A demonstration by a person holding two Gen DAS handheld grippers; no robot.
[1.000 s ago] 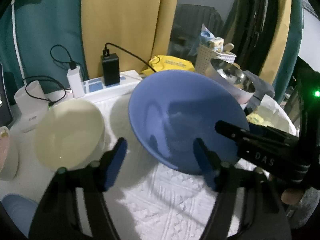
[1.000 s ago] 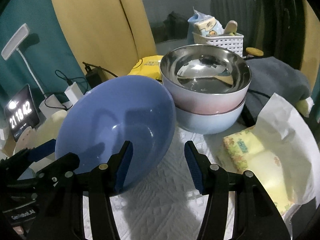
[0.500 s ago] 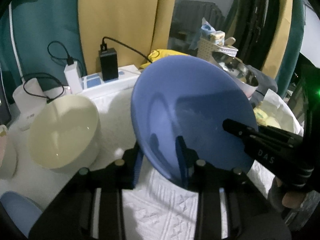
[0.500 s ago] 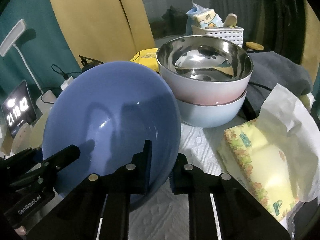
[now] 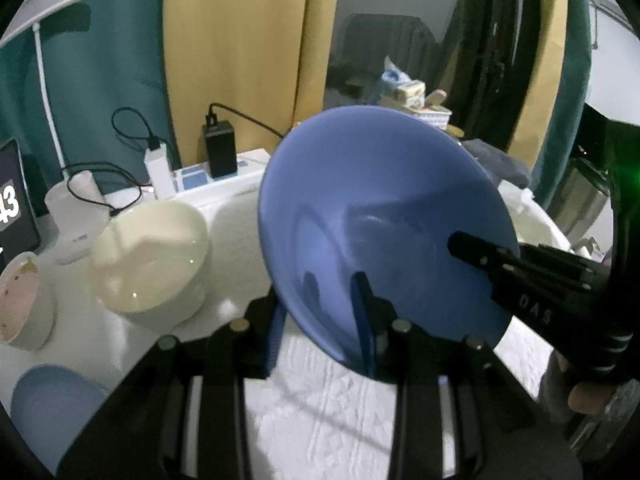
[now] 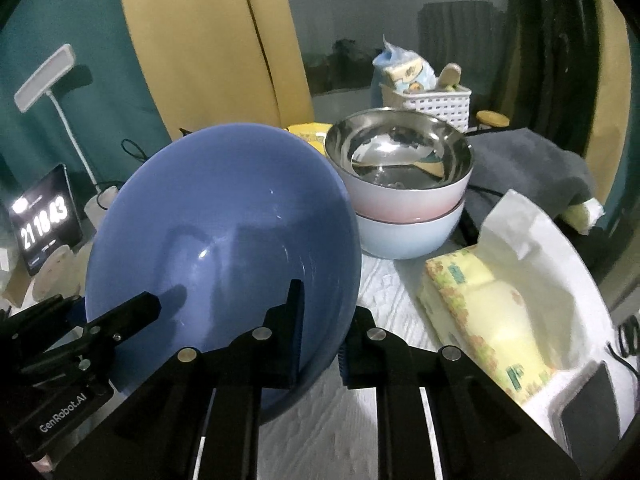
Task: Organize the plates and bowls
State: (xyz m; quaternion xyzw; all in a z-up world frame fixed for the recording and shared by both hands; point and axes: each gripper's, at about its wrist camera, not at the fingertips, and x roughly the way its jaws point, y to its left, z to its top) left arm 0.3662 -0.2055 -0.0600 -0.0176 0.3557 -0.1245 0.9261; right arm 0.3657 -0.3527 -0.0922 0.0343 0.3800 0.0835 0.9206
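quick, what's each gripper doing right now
left gripper: shut on the rim of the big blue bowl
right gripper: shut on the same bowl's rim, opposite side

Bowl (image 6: 224, 240) left of stack (image 6: 404, 200) (nested)

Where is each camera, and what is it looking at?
Left wrist view: sits on the left tool, looking forward and down past its fingers at the blue bowl it pinches, with a cream bowl beside; the right tool and a bit of hand show.
Right wrist view: sits on the right tool, looking at the same blue bowl, with stacked bowls behind; the left tool shows.
Both share: the blue bowl, clock and lamp.
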